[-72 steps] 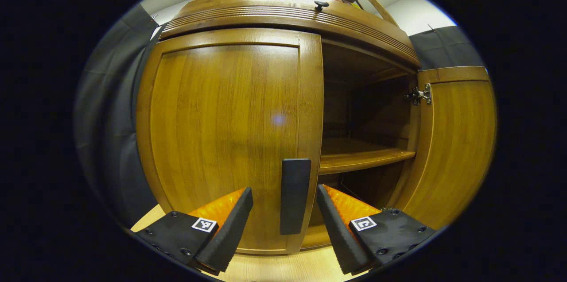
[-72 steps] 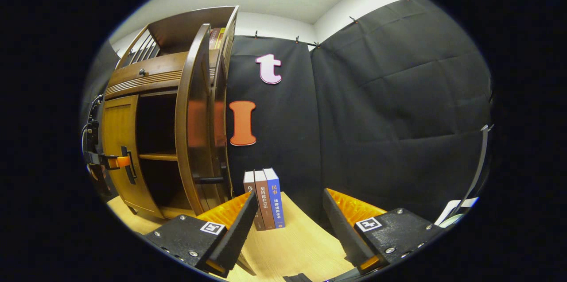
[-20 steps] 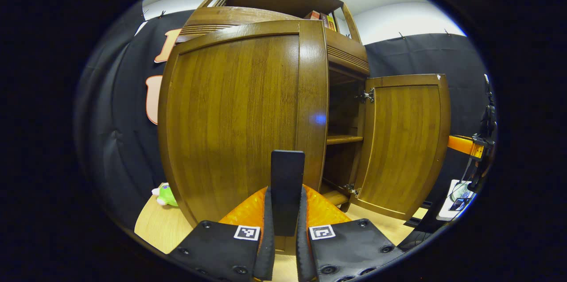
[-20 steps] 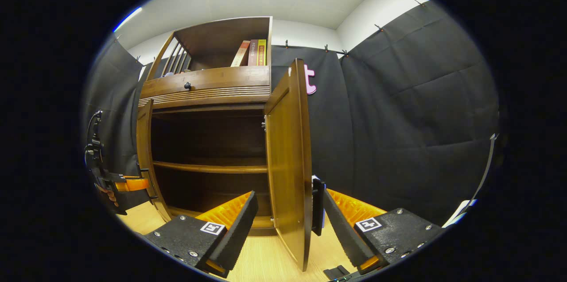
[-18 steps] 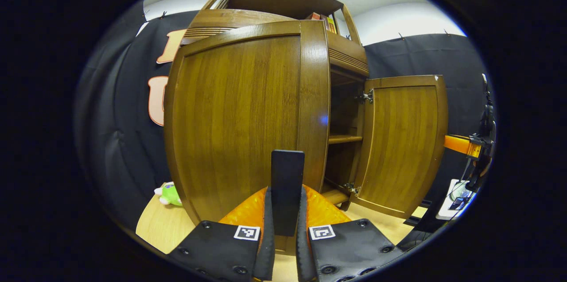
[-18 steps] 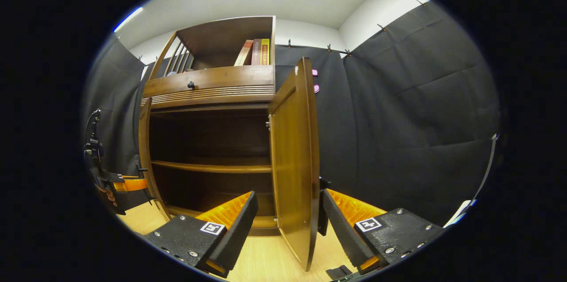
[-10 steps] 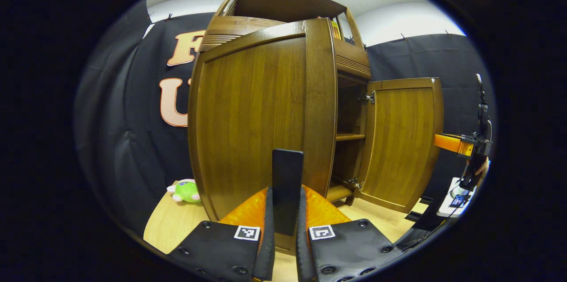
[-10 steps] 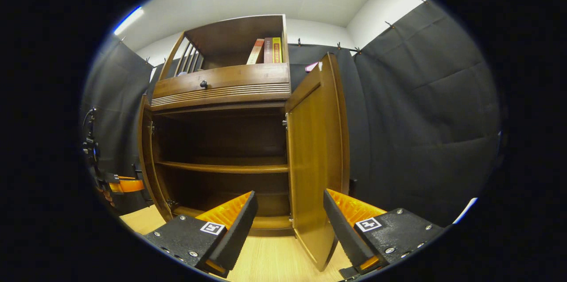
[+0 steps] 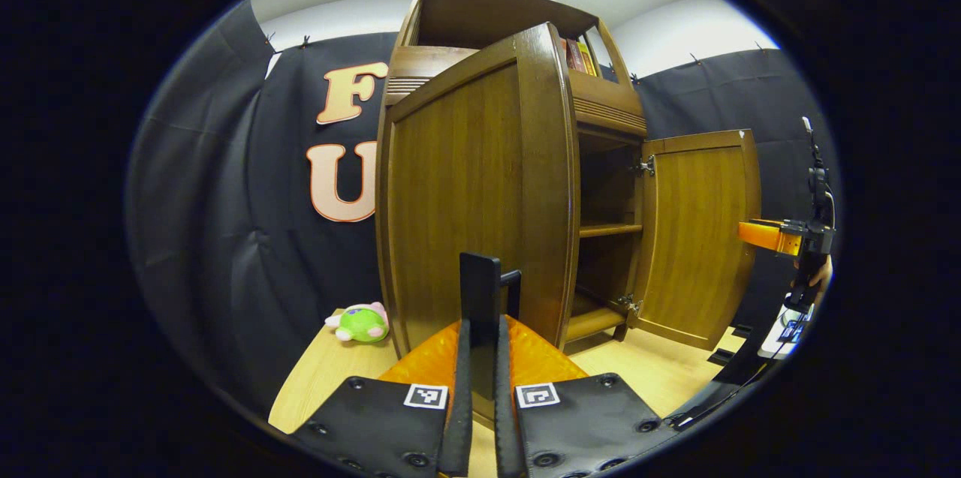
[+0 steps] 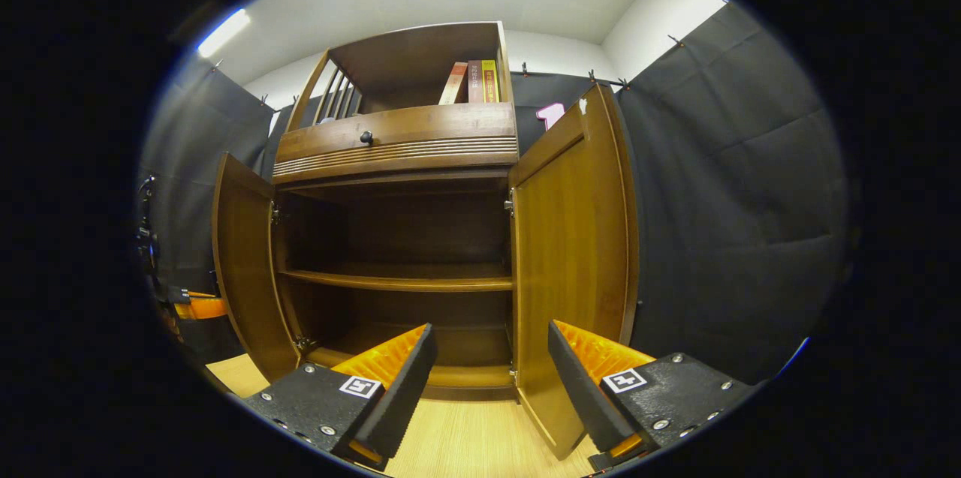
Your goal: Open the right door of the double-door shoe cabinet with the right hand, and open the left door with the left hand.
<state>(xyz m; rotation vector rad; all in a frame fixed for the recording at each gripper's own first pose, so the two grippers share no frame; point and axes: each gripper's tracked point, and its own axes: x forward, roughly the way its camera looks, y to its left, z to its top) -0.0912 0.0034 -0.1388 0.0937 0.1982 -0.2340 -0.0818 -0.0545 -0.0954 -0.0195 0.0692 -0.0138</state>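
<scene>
left of the shoe cabinet (image 10: 398, 163), the left gripper (image 9: 480, 388) has its fingers clamped on the left door (image 9: 465, 193) handle (image 9: 480, 313); right of the cabinet's shelves, the right door (image 10: 574, 253) stands open, the right gripper (image 10: 488, 380) fingers wide apart, holding nothing.

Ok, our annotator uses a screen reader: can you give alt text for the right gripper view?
A wooden shoe cabinet stands with both doors swung open, left door and right door, showing a bare shelf. The right hand-held gripper is open in front, holding nothing.
</scene>
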